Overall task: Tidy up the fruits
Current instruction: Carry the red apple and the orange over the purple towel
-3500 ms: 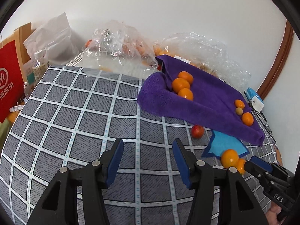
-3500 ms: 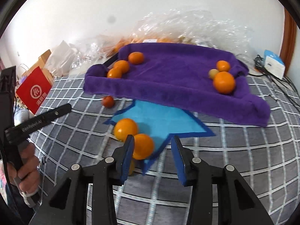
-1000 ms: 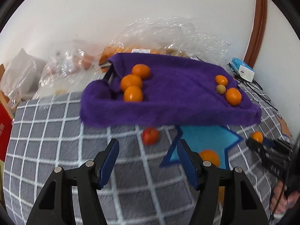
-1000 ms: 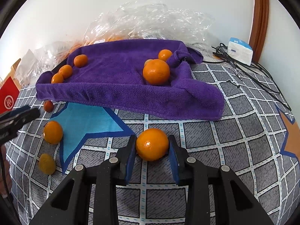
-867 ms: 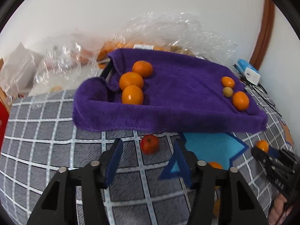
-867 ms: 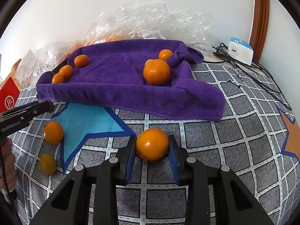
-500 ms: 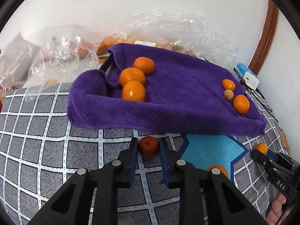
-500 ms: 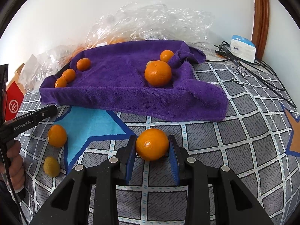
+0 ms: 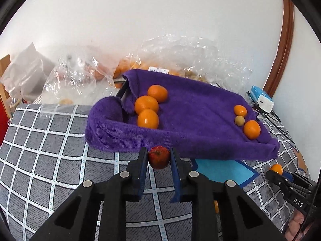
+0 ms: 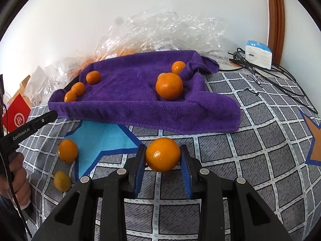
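a small red fruit (image 9: 159,157) sits clamped in the left tongs (image 9: 158,161) just before the purple towel (image 9: 200,120); the right tongs (image 10: 163,158) clamp an orange (image 10: 163,154). six fruits already lie on the towel, and two wait on the checked cover (image 10: 250,160), so roughly halfway.

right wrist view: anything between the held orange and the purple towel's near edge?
Nothing: only bare checked cover between the orange in the right gripper and the towel. The right wrist view shows it.
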